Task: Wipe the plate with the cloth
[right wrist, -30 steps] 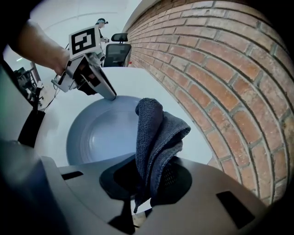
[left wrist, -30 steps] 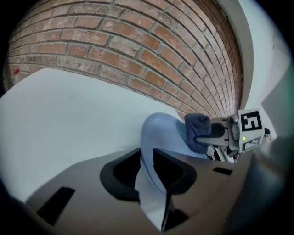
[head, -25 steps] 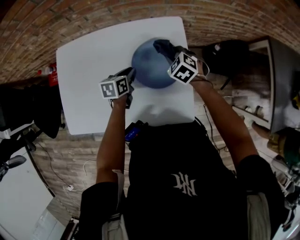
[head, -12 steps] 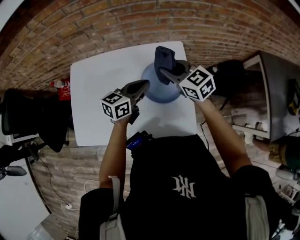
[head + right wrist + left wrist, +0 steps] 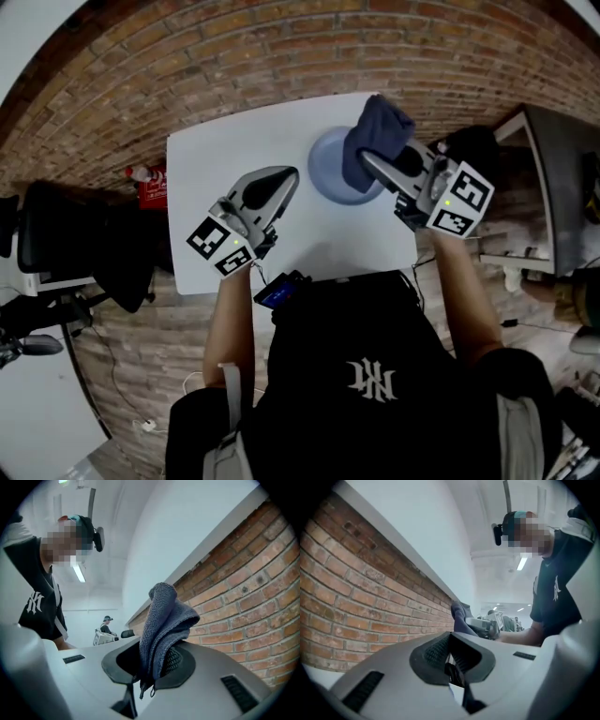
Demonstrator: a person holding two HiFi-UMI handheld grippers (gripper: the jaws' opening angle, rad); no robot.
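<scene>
A round blue plate (image 5: 328, 178) lies on the white table (image 5: 216, 197), near its right side. High above the plate, my right gripper (image 5: 367, 159) is shut on a dark blue-grey cloth (image 5: 377, 131). In the right gripper view the folded cloth (image 5: 164, 616) stands up out of the closed jaws of that gripper (image 5: 154, 663). My left gripper (image 5: 287, 174) hovers above the table, left of the plate, shut with nothing in it. In the left gripper view its jaws (image 5: 450, 641) meet, and the cloth (image 5: 458, 615) shows beyond them.
A red object (image 5: 150, 176) sits beyond the table's left edge and a black chair (image 5: 84, 246) stands further left. A dark bag (image 5: 473, 142) and a shelf unit (image 5: 555, 178) are to the right. Brickwork surrounds the table.
Both grippers have risen from the table toward the camera. The right one has lifted the cloth off the plate, and the left one has come away from the plate's edge.
</scene>
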